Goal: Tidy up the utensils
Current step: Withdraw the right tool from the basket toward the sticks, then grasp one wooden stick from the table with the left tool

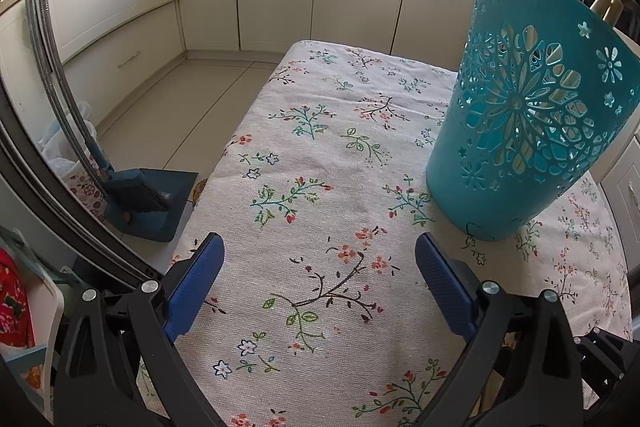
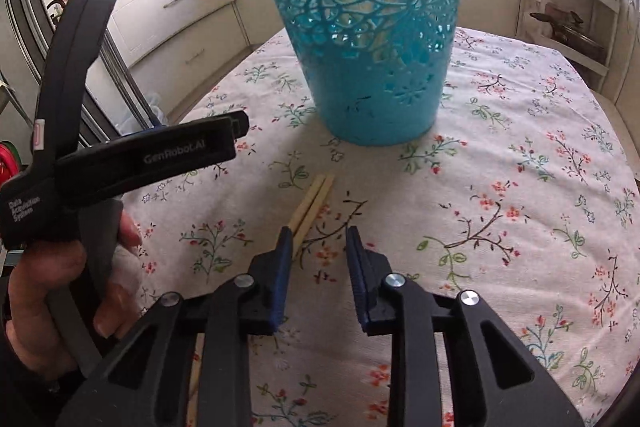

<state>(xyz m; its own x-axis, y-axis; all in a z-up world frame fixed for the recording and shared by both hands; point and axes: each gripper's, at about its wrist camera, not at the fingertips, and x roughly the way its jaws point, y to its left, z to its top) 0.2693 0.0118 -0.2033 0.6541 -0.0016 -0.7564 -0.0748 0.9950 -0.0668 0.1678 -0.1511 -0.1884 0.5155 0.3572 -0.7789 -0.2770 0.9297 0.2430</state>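
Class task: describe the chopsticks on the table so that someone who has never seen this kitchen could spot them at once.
Start at the floral tablecloth, then the teal cut-out basket standing on it. Nearer the camera lies a pair of chopsticks, side by side: the only pale, plain wooden sticks on the cloth.

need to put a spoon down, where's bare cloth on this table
Free: the cloth right of the basket, out to the table edge, and the strip in front of the left gripper. Crowded: around the chopsticks by the right gripper.
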